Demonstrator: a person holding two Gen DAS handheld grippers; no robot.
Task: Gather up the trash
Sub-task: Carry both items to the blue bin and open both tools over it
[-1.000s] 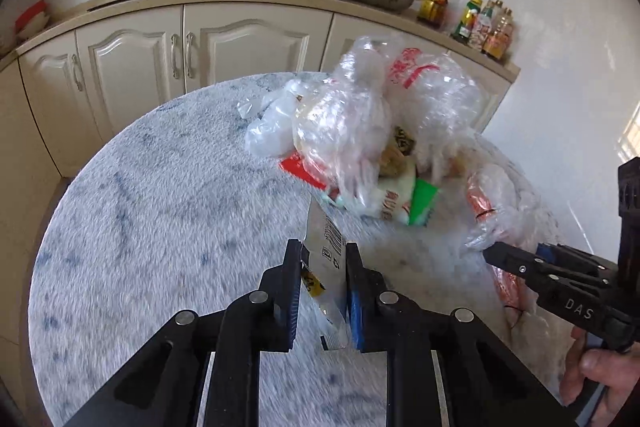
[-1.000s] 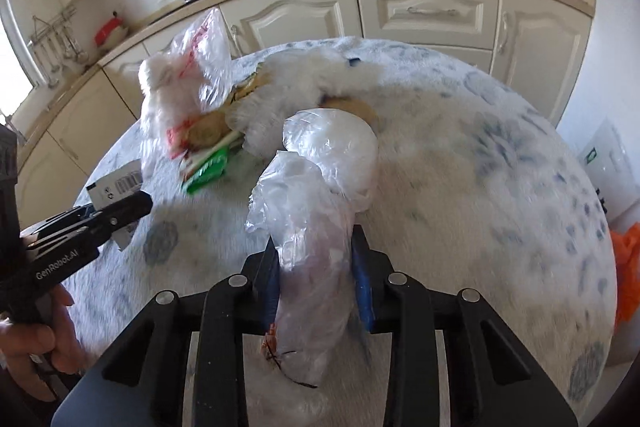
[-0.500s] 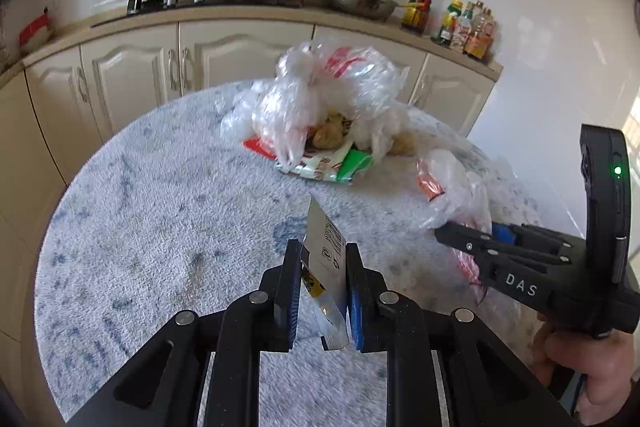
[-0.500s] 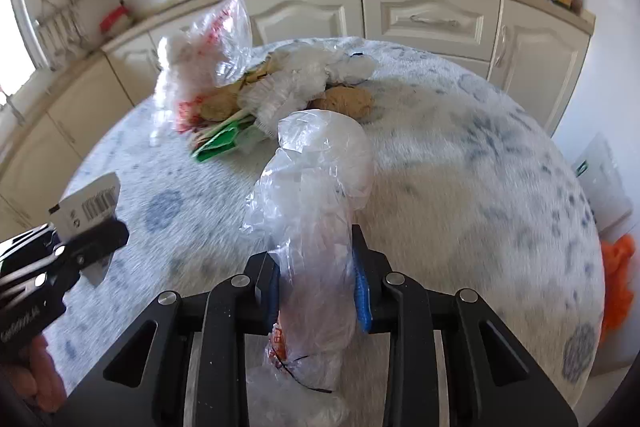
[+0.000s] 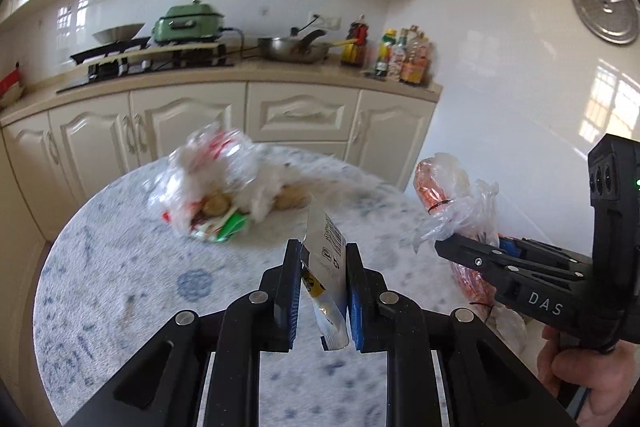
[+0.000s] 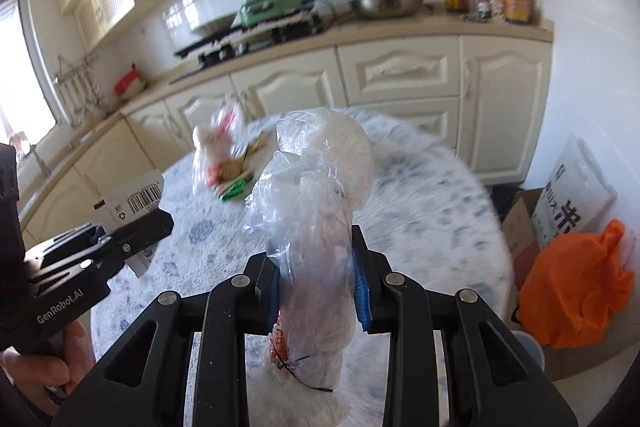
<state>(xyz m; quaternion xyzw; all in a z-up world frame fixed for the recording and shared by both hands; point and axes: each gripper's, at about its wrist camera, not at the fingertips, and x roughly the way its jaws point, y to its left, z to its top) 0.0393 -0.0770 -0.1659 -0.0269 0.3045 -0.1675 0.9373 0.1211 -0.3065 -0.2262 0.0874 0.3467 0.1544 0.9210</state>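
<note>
My left gripper is shut on a white snack wrapper with a barcode, held above the round marble table. It also shows in the right wrist view. My right gripper is shut on a crumpled clear plastic bag with orange inside, also seen in the left wrist view. A pile of plastic bags and food wrappers lies at the table's far side, in the right wrist view too.
Cream kitchen cabinets and a counter with a stove, a green cooker, a pan and bottles stand behind the table. On the floor to the right are an orange bag, a cardboard box and a white sack.
Both grippers have lifted and pulled back from the trash pile, each keeping its hold. The pile now looks farther away and the views tilt upward.
</note>
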